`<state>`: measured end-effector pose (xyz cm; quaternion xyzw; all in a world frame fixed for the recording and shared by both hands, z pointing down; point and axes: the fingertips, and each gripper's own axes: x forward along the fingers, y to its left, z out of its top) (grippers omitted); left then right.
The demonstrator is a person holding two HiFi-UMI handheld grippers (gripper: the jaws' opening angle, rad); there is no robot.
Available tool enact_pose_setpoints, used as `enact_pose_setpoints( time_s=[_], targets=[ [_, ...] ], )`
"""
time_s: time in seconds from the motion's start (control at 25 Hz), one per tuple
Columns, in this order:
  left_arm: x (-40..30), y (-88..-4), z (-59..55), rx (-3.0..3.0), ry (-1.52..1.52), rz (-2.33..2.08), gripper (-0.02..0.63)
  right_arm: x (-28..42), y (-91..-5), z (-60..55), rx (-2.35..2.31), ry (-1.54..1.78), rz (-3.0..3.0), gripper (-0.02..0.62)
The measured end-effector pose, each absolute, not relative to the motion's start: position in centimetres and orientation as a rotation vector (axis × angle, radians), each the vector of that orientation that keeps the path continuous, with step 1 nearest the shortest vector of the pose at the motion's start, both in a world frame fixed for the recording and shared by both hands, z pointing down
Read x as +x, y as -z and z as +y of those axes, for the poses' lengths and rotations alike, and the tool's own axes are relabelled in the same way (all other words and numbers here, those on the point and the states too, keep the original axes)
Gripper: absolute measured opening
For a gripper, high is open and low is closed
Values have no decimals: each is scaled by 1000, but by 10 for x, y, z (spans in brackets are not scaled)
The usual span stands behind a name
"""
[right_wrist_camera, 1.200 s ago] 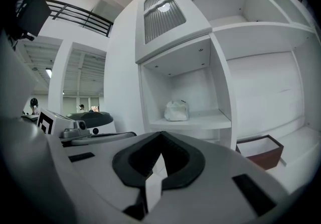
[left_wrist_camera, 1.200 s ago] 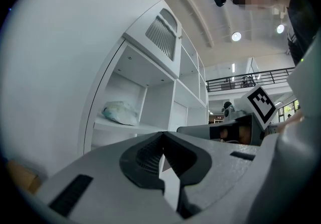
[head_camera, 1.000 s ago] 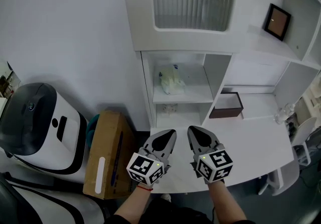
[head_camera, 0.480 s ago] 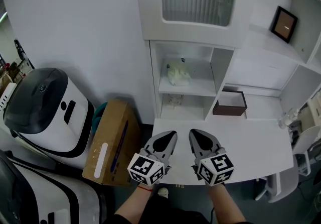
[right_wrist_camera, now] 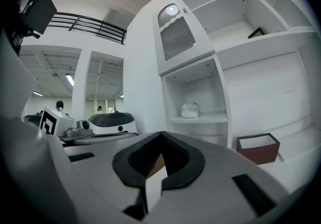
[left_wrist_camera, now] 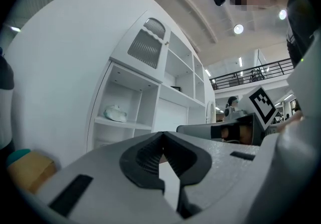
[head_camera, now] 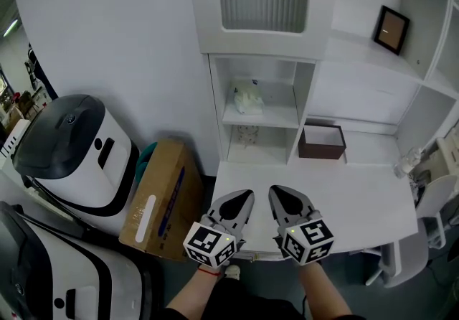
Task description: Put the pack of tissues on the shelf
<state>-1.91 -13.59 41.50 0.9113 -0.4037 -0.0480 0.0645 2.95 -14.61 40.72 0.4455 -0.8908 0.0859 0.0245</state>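
The pack of tissues lies on the upper shelf of the narrow white cubby; it also shows as a pale bundle in the left gripper view and as a pack of tissues in the right gripper view. My left gripper and right gripper hover side by side above the near edge of the white desk, well short of the shelf. Both are shut with nothing between their jaws.
A brown open box sits on the desk beside the cubby. A cardboard carton and a white-and-black machine stand on the floor at the left. A framed picture rests on a higher shelf at the right.
The head view has shifted a little; the cabinet and shelf sit slightly differently in frame. Both grippers keep the same place and stay shut.
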Motion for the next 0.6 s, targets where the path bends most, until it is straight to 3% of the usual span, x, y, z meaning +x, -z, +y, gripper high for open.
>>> enact_pose_setpoints(
  time_s=[0.6],
  targets=[
    [1,-411,-47,2748,163,-1263,6,44,-404,-59,1301,-237,-2801,3]
  ],
)
